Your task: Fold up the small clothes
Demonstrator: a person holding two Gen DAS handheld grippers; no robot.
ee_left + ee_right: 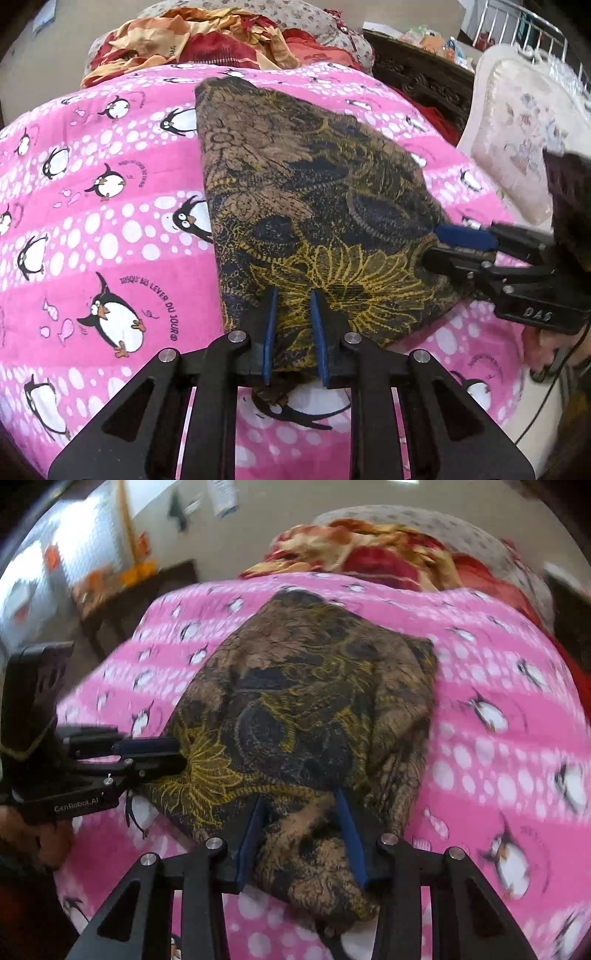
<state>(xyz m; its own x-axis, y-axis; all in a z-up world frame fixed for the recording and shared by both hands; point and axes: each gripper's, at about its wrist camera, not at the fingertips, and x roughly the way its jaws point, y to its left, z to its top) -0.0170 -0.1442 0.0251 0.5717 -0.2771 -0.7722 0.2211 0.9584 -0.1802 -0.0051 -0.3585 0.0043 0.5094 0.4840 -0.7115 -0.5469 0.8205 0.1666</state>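
Observation:
A small brown, black and yellow flower-print garment [306, 199] lies folded on the pink penguin blanket [110, 229]; it also shows in the right wrist view [314, 709]. My left gripper [293, 295] stands at its near edge, jaws a small gap apart with cloth between the blue pads; in the right wrist view it [177, 753] sits at the garment's left corner. My right gripper [301, 797] is open over the garment's near corner, cloth between its spread fingers. In the left wrist view it [430, 243] meets the garment's right corner.
A heap of red and orange cloth [207, 37] lies at the blanket's far end, also in the right wrist view [369, 550]. A cream cushioned chair [517, 133] stands at the right. A dark wooden table [122, 602] stands to the left of the bed.

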